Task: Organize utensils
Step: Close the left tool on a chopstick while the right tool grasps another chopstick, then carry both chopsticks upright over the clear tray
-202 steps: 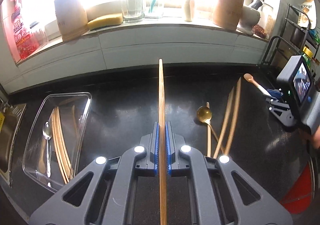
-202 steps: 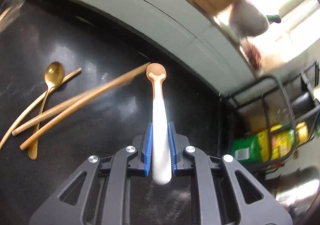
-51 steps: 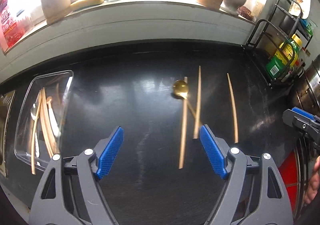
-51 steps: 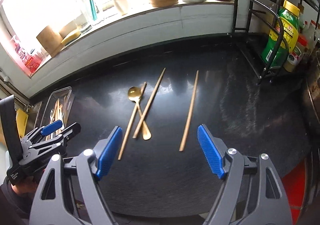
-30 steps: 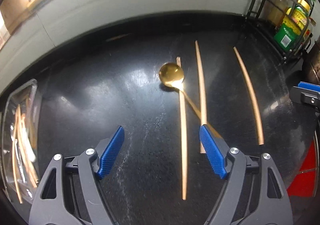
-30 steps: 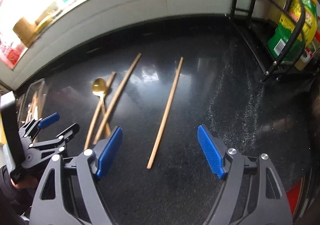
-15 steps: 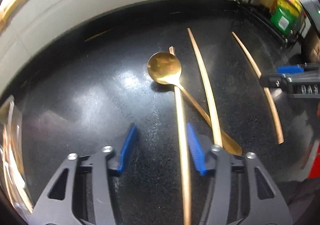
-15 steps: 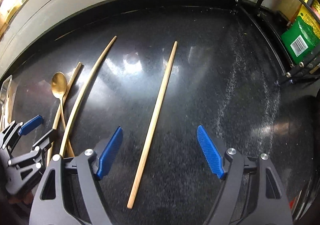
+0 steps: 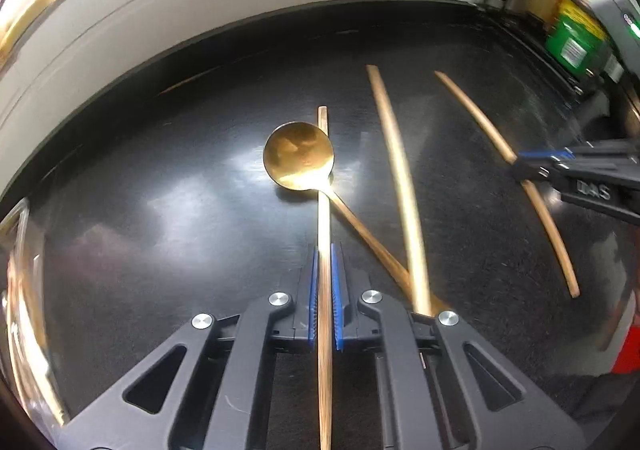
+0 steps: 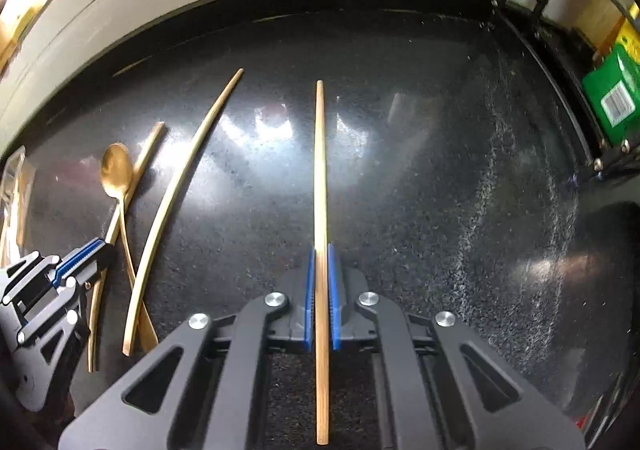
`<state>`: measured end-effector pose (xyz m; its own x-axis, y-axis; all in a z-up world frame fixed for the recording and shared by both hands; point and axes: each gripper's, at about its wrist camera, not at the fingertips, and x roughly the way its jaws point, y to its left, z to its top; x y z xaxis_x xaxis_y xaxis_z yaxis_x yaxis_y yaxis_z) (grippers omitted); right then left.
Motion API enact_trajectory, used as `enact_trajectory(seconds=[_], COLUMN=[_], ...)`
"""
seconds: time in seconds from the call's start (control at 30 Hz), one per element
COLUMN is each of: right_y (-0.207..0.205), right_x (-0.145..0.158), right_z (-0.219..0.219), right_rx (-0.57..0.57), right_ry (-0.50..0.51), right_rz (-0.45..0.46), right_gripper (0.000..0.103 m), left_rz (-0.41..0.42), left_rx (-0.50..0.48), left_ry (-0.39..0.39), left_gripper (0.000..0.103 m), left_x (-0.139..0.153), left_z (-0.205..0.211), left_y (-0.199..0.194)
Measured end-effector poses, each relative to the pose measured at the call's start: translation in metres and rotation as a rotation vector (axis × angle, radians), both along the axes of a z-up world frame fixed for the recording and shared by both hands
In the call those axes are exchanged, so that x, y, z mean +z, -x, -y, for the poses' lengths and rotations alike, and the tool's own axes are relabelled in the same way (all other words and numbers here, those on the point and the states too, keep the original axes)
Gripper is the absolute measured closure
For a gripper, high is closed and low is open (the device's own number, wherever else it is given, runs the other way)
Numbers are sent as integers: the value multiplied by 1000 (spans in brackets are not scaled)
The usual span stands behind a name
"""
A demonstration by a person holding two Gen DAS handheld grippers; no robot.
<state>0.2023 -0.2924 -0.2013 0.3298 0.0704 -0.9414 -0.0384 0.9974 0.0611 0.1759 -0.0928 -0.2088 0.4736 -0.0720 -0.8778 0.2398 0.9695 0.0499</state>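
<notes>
At the far left a clear tray (image 9: 18, 250) already holds utensils. The left tool (image 9: 325, 282) is clamped on one chopstick (image 9: 323, 177) that lies across the gold spoon's (image 9: 298, 159) handle on the black surface (image 9: 160, 209). A loose chopstick (image 9: 400, 177) lies just beside. The right tool (image 10: 319, 278) is clamped on the separate chopstick (image 10: 319, 169). Both sticks probably want a straight, level lift, the left one clearing the spoon without dragging it.
</notes>
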Motion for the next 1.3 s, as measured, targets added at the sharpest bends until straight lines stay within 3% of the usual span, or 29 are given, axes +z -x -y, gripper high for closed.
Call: enact_trajectory(seconds=[0.23,0.47,0.9,1.03,1.3], right_y=[15,42,83,88,95], right_x=[33,69,121,132,148], right_z=[-1,1,-34,-69,-190], right_rx=[42,71,154,195,326], right_ry=[-13,-51,-80,-91,-158], right_rz=[107,202,293,302,295], right_gripper=[96,96,96,96,96], left_rz=[161,245,279,288,294], left_rx=[51,85,269,317,475], left_ry=[-14,-39,10,22,12], left_gripper=[98,98,97,97,97], left_x=[58,94,144,155,169], left_z=[-9,-4,-66,-102,-213], left_y=[7,38,93,106,135])
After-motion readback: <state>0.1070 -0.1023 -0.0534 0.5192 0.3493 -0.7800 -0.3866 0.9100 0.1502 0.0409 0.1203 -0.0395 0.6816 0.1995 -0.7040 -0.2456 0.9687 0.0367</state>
